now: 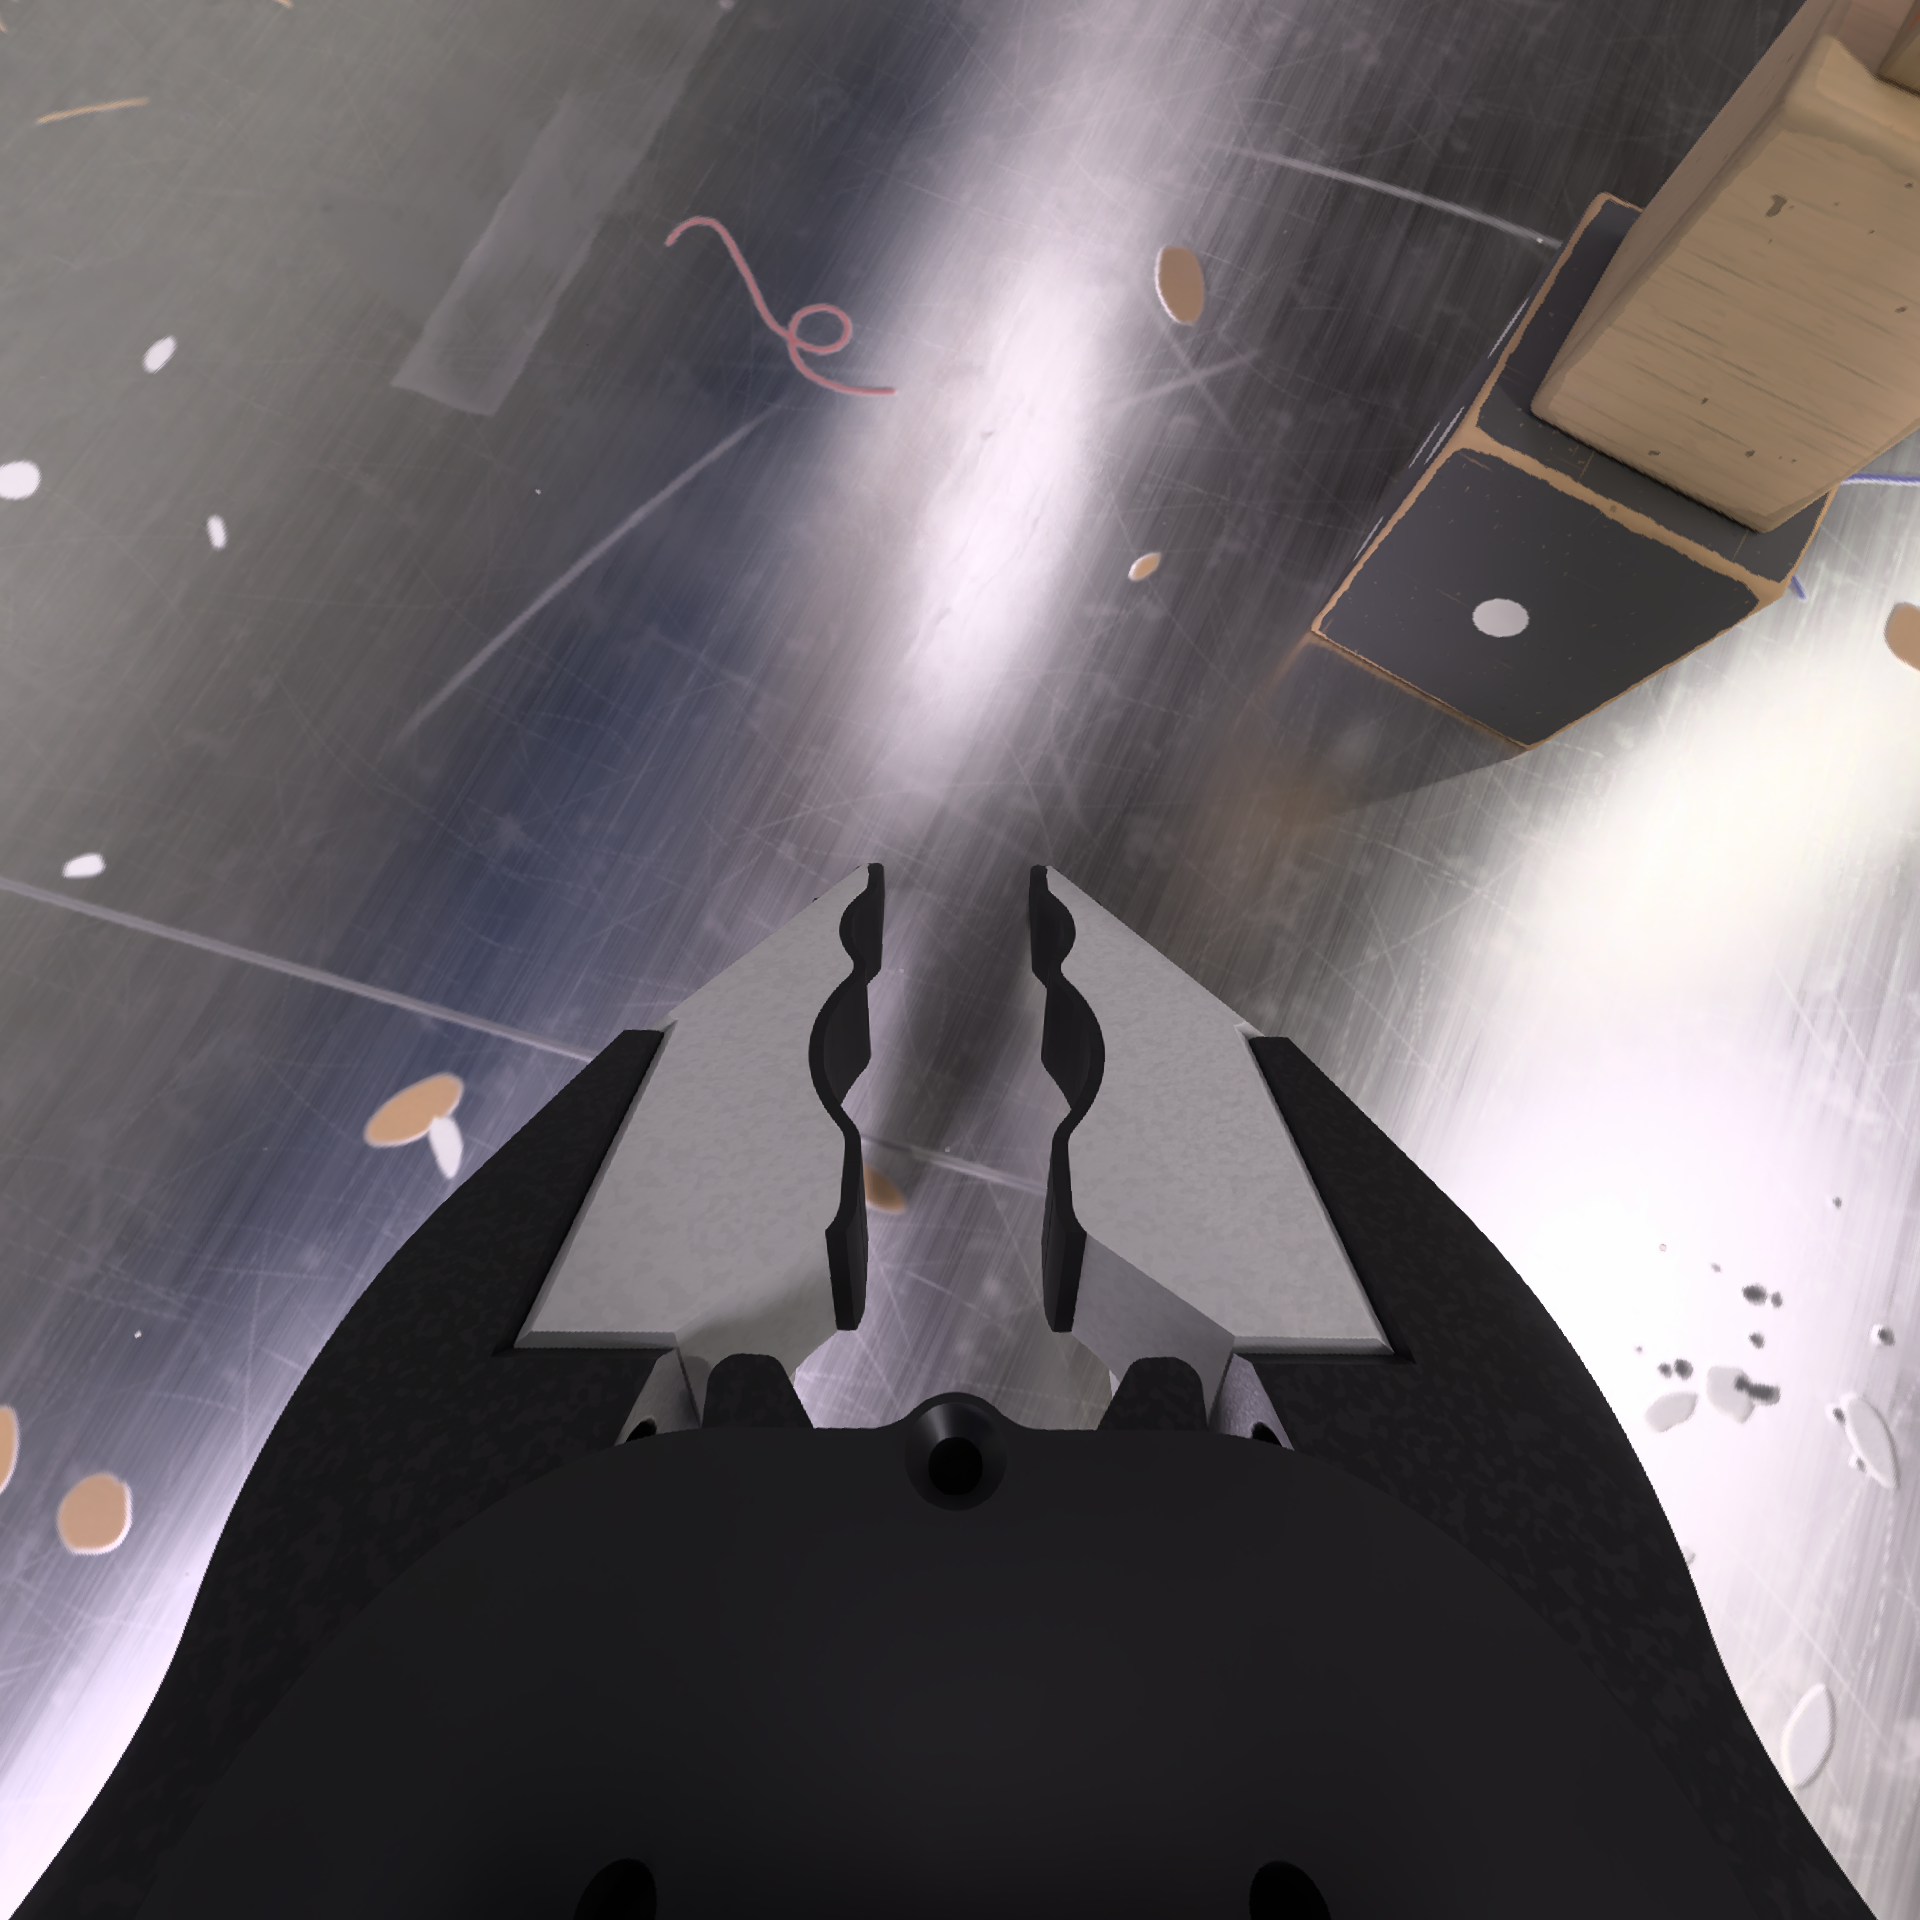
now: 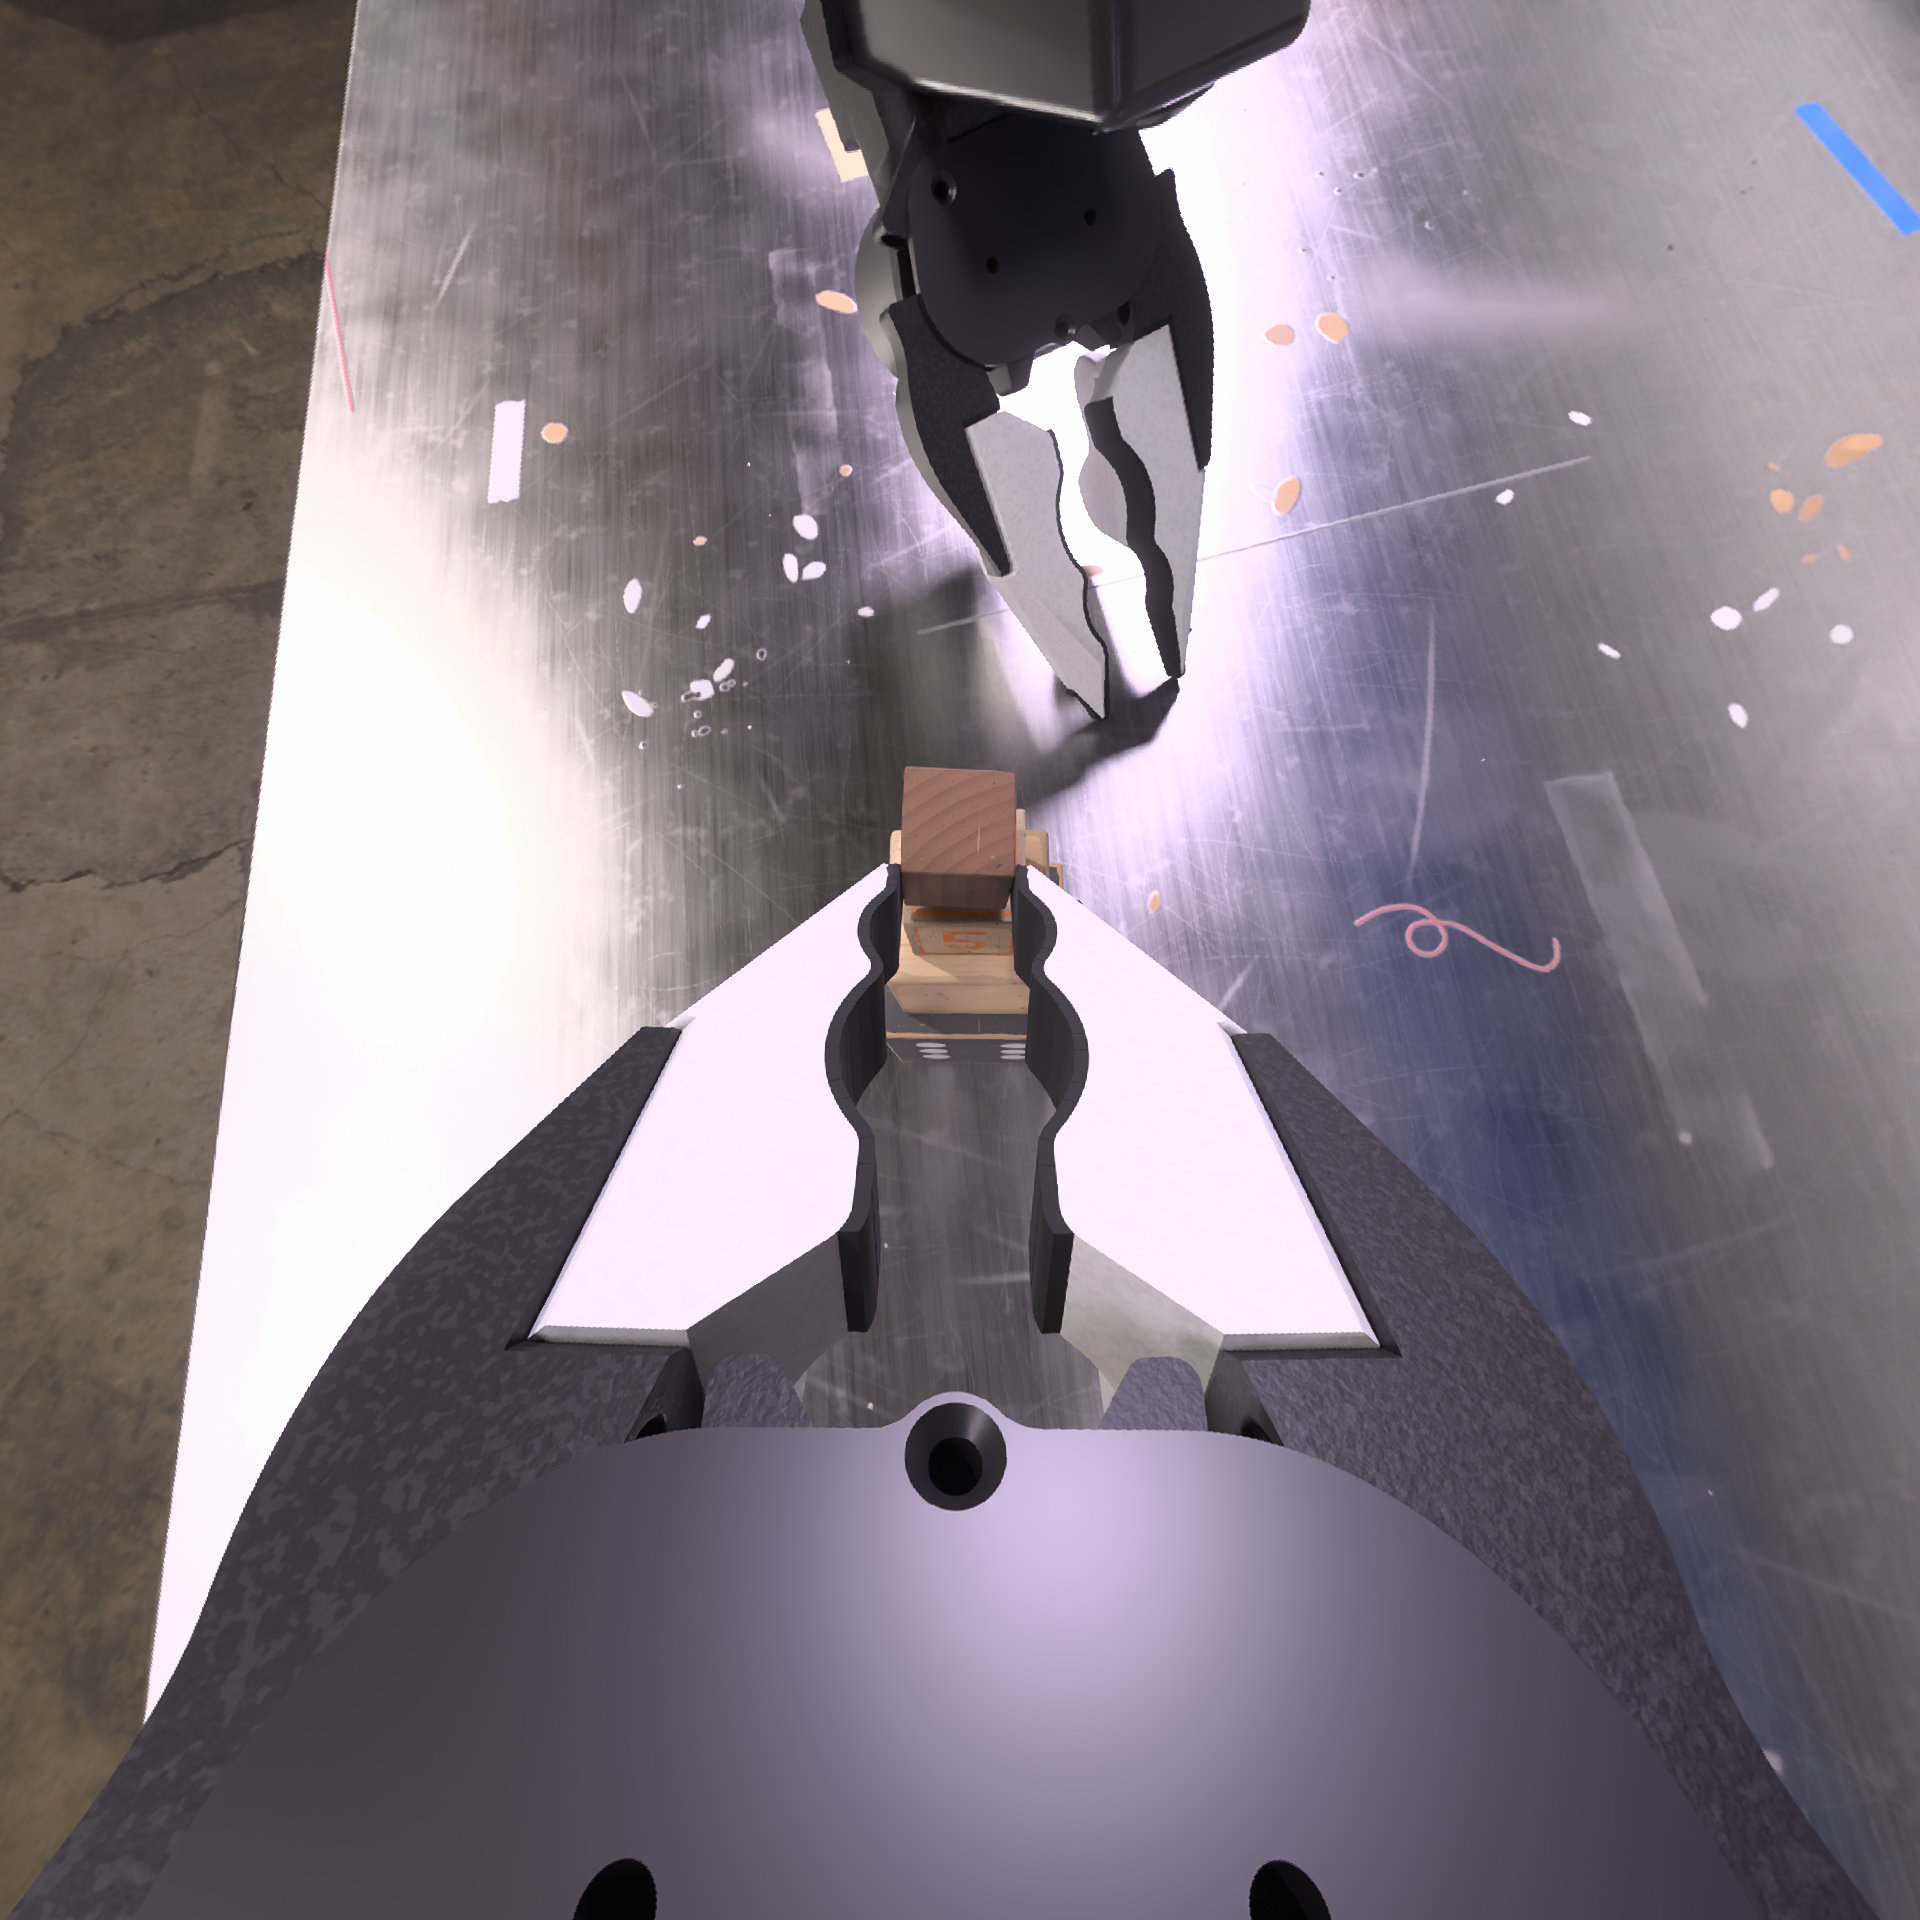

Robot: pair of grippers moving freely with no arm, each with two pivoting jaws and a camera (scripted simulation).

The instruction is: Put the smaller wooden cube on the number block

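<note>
In the right wrist view a stack stands on the metal table. A black die (image 2: 956, 1051) is at the bottom, a larger pale wooden cube (image 2: 951, 995) is on it, and the number block (image 2: 956, 940) is on that. The smaller brown wooden cube (image 2: 956, 831) sits on top of the number block, between my right gripper's (image 2: 956, 883) fingertips, which close on its sides. My left gripper (image 2: 1135, 688) hangs beyond the stack, tips down near the table, slightly open and empty. In the left wrist view my left gripper (image 1: 956, 883) is left of the die (image 1: 1538, 613) and the pale cube (image 1: 1745, 312).
The scratched metal table (image 2: 623, 312) ends at a left edge, with concrete floor (image 2: 104, 520) beyond. A pink thread (image 2: 1455, 940), also in the left wrist view (image 1: 790, 312), lies right of the stack. Blue tape (image 2: 1860, 166) is at the far right. Paint specks dot the surface.
</note>
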